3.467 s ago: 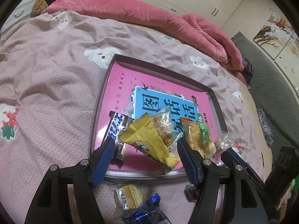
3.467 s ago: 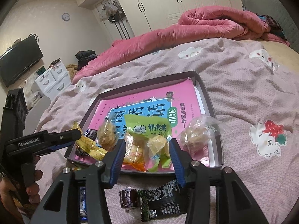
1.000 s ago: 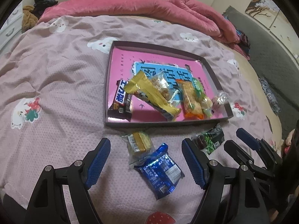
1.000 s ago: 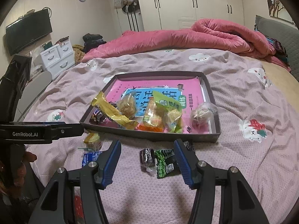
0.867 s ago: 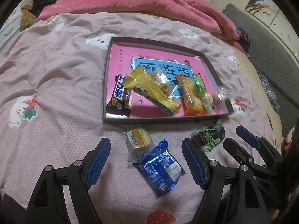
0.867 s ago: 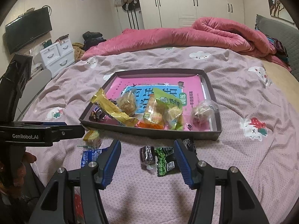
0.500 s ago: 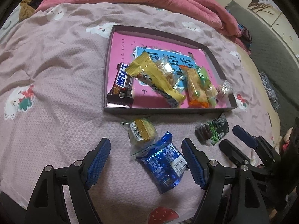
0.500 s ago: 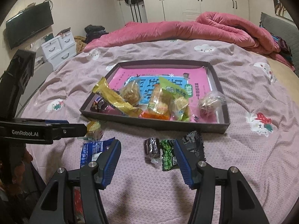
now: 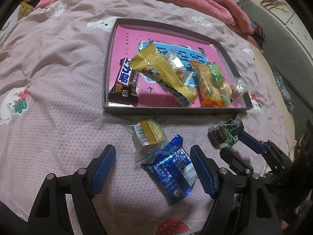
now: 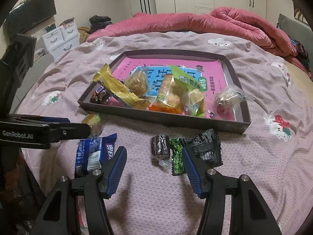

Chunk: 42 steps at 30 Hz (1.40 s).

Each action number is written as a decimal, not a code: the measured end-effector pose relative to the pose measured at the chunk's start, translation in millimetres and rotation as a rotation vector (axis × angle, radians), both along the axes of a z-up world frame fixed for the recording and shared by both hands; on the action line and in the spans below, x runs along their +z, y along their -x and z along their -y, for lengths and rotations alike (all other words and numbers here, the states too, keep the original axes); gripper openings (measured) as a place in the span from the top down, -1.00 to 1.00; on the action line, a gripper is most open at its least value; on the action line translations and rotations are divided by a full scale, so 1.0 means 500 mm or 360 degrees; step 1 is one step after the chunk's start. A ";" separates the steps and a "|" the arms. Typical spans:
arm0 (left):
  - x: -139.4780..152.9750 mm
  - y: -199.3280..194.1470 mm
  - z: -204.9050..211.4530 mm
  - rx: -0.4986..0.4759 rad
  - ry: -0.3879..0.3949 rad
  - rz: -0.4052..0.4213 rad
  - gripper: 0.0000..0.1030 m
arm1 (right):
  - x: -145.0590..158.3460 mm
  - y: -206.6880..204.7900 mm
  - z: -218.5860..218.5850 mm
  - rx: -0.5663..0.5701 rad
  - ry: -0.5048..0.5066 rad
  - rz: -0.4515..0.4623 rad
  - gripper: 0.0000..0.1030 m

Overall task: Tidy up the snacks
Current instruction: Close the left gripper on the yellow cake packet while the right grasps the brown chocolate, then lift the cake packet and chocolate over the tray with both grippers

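Lying on the pink bedspread (image 9: 58, 101) just in front of a shallow dark tray (image 9: 176, 110), a blue packet (image 9: 172, 172) and a small yellow snack (image 9: 149, 135) overlap at their ends, the blue one between the blue pads of the left gripper (image 9: 152, 170), whose jaws stand wide and grip nothing. To the right, a brown sweet (image 10: 159, 146), a green pack (image 10: 177, 156) and a black wrapper (image 10: 205, 146) lie bunched together; the right gripper (image 10: 154, 170) hovers over them, jaws apart and empty. Inside the tray sit a chocolate bar (image 9: 125, 84), a long yellow packet (image 9: 162, 74) and an orange-and-green packet (image 9: 211, 86) on a pink book cover (image 9: 133, 45). A red quilt (image 10: 195, 23) is heaped beyond.
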State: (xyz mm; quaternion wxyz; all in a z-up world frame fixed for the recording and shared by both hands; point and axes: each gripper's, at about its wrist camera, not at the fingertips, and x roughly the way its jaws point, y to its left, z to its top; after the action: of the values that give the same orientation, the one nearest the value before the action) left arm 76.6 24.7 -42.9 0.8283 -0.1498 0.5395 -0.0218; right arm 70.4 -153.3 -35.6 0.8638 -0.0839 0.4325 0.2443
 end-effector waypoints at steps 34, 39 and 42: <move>-0.040 -0.021 -0.007 0.0047 0.0031 0.0048 0.29 | -0.027 -0.023 0.007 0.0015 -0.0097 -0.0043 0.49; -0.006 -0.009 -0.011 0.0049 0.0040 0.0126 0.30 | -0.002 -0.019 0.018 0.0004 -0.0163 0.0012 0.49; 0.027 0.002 -0.006 0.0035 0.0026 0.0190 0.30 | 0.014 -0.018 0.024 -0.0003 -0.0202 0.0049 0.49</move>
State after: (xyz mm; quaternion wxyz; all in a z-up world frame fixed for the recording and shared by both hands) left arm 75.3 27.8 -29.1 0.8579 -0.1609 0.4872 -0.0259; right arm 79.5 -165.3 -28.7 0.8741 -0.0324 0.4030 0.2691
